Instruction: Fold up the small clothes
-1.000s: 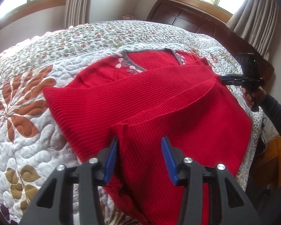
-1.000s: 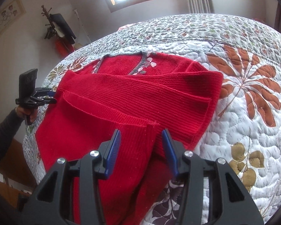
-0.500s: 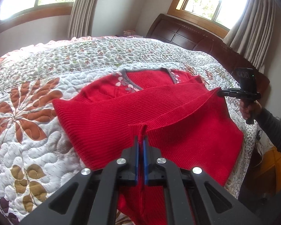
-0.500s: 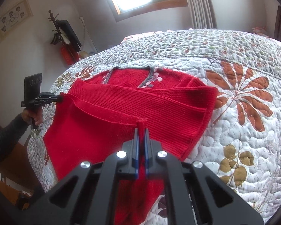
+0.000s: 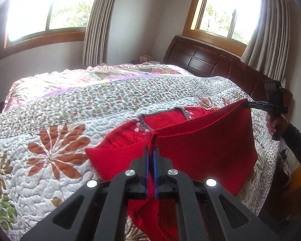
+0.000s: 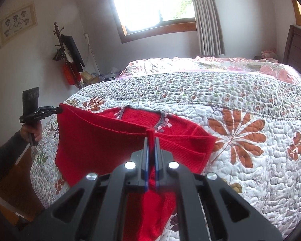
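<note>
Quilt left of sweater: the quilt [image 5: 50, 140] lay flat and bare beside the red sweater [image 5: 200, 152], open to a gripper from above.
Quilt beyond collar: bare patterned bedding ran from the neckline toward the far edge of the bed.
Lifted hem: the sweater's raised edge hung as a red wall between the left gripper [image 5: 150, 152] and the right gripper [image 5: 248, 104], closing the way to the cloth beneath it.
Headboard: the dark wooden headboard [image 5: 210, 60] bounded one end of the bed.
Coat stand: a coat stand [image 6: 65, 50] stood by the wall, well apart from the bed.
</note>
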Available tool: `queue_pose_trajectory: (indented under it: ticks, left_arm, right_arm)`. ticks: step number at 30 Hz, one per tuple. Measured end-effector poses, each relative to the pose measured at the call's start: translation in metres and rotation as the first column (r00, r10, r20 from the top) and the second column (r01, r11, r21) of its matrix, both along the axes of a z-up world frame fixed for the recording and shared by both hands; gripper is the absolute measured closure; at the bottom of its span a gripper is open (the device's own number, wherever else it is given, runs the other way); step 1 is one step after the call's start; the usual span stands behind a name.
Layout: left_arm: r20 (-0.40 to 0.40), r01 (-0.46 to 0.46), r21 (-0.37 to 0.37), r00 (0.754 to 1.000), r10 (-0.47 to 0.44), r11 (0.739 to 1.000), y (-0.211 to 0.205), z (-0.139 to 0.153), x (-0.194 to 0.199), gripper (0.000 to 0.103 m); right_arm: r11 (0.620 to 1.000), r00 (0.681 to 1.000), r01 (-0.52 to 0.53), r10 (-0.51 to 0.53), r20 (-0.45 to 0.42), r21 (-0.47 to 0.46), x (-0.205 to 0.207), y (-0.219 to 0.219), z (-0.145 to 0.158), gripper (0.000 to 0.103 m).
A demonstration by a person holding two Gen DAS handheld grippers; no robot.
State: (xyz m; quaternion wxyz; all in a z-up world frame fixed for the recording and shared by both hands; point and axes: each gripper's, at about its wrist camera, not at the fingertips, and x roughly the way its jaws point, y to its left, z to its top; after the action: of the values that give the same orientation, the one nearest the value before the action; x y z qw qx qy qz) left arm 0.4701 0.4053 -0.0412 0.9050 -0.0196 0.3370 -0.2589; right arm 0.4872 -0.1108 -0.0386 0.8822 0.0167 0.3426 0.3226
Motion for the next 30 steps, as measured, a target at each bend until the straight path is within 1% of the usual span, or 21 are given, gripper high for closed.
queue_pose_trajectory:
  ticks: [3,8,11,13,16,18,22,25,27,30]
  left_arm:
    - [0.02,-0.002,0.01,1.0,0.002,1.0,0.001,0.016,0.012,0.1]
    - [0.03,-0.014,0.017,0.999,0.014,1.0,0.0,0.029,0.045,0.1]
    - [0.033,-0.021,0.013,0.999,0.02,1.0,-0.001,0.034,0.067,0.1]
    - [0.024,-0.028,0.008,0.999,0.028,1.0,-0.002,0.034,0.082,0.1]
    - [-0.019,-0.042,0.013,0.999,0.042,0.999,-0.003,0.021,0.104,0.1]
    - [-0.061,-0.053,0.029,0.997,0.055,0.998,-0.004,0.005,0.117,0.1]
    - [-0.163,-0.087,0.063,0.982,0.096,0.994,-0.003,-0.033,0.141,0.1]
    - [-0.232,-0.126,0.064,0.963,0.137,0.99,0.002,-0.055,0.155,0.1]
    - [-0.259,-0.147,0.069,0.952,0.16,0.987,0.005,-0.063,0.162,0.1]
    - [-0.273,-0.172,0.053,0.945,0.18,0.984,0.011,-0.065,0.174,0.1]
  right_arm:
    - [1.0,1.0,0.011,-0.011,0.011,-0.004,0.01,0.002,0.011,0.1]
    - [0.999,0.999,0.049,-0.049,0.019,-0.008,0.039,0.006,0.02,0.1]
    - [0.997,0.997,0.079,-0.079,0.007,0.006,0.062,0.005,0.022,0.1]
    - [0.995,0.995,0.095,-0.095,-0.018,0.015,0.08,0.004,0.019,0.1]
    - [0.993,0.991,0.118,-0.119,-0.061,-0.008,0.105,0.007,0.005,0.1]
    - [0.991,0.986,0.131,-0.133,-0.096,-0.03,0.121,0.01,-0.008,0.1]
    - [0.985,0.975,0.145,-0.158,-0.154,-0.091,0.145,0.02,-0.035,0.1]
    - [0.979,0.966,0.158,-0.181,-0.186,-0.13,0.158,0.026,-0.051,0.1]
    - [0.975,0.961,0.166,-0.194,-0.196,-0.151,0.165,0.028,-0.059,0.1]
    - [0.972,0.959,0.174,-0.204,-0.197,-0.158,0.172,0.031,-0.062,0.1]
